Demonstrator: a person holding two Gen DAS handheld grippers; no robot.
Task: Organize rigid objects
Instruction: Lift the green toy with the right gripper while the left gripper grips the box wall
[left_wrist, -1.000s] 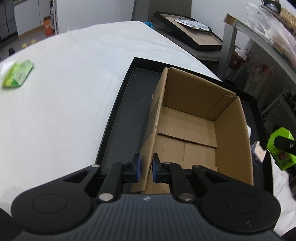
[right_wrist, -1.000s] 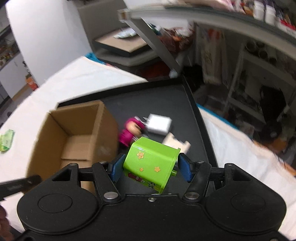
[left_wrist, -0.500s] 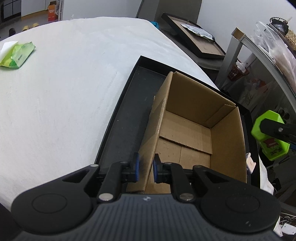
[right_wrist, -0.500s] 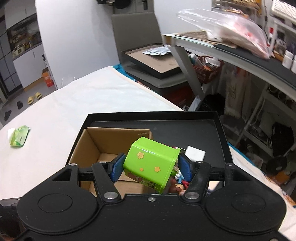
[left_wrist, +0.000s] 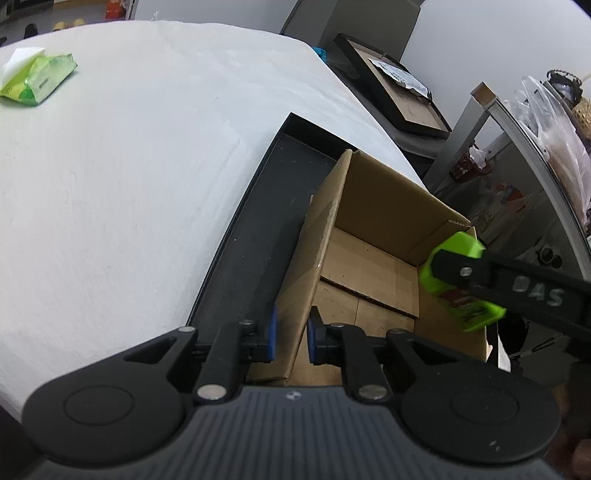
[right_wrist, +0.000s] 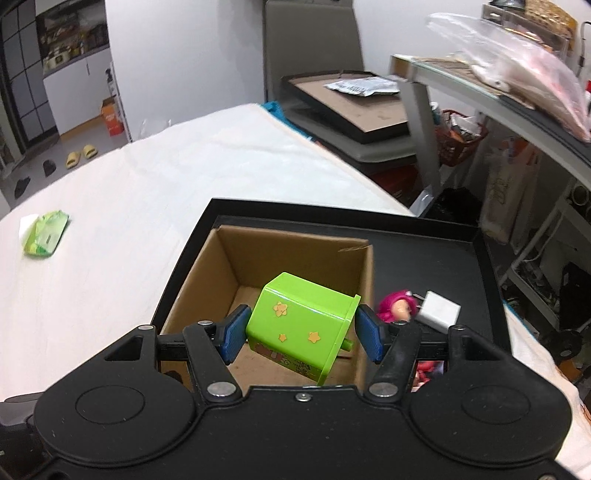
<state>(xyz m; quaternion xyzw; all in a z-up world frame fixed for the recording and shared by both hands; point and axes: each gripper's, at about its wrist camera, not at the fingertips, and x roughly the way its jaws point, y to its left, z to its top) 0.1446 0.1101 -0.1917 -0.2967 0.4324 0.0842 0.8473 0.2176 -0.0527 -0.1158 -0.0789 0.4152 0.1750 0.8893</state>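
An open cardboard box (left_wrist: 373, 258) (right_wrist: 295, 251) stands in a black tray (left_wrist: 258, 240) (right_wrist: 424, 236). My left gripper (left_wrist: 291, 334) is shut on the box's near left wall. My right gripper (right_wrist: 301, 334) is shut on a green box-shaped toy with yellow stars (right_wrist: 301, 325) and holds it tilted above the box's opening. The toy also shows in the left wrist view (left_wrist: 458, 280), over the box's right wall. A pink-haired doll (right_wrist: 395, 308) and a white charger (right_wrist: 437, 310) lie in the tray right of the box.
The tray sits on a table with a white cloth (left_wrist: 129, 166). A green packet (left_wrist: 37, 79) (right_wrist: 46, 232) lies far left on the cloth. A chair with a framed board (right_wrist: 351, 107) and a cluttered shelf (right_wrist: 498, 92) stand beyond the table's right edge.
My right gripper has carried the green toy leftward from over the tray to above the box's opening. My left gripper has kept its hold on the box wall.
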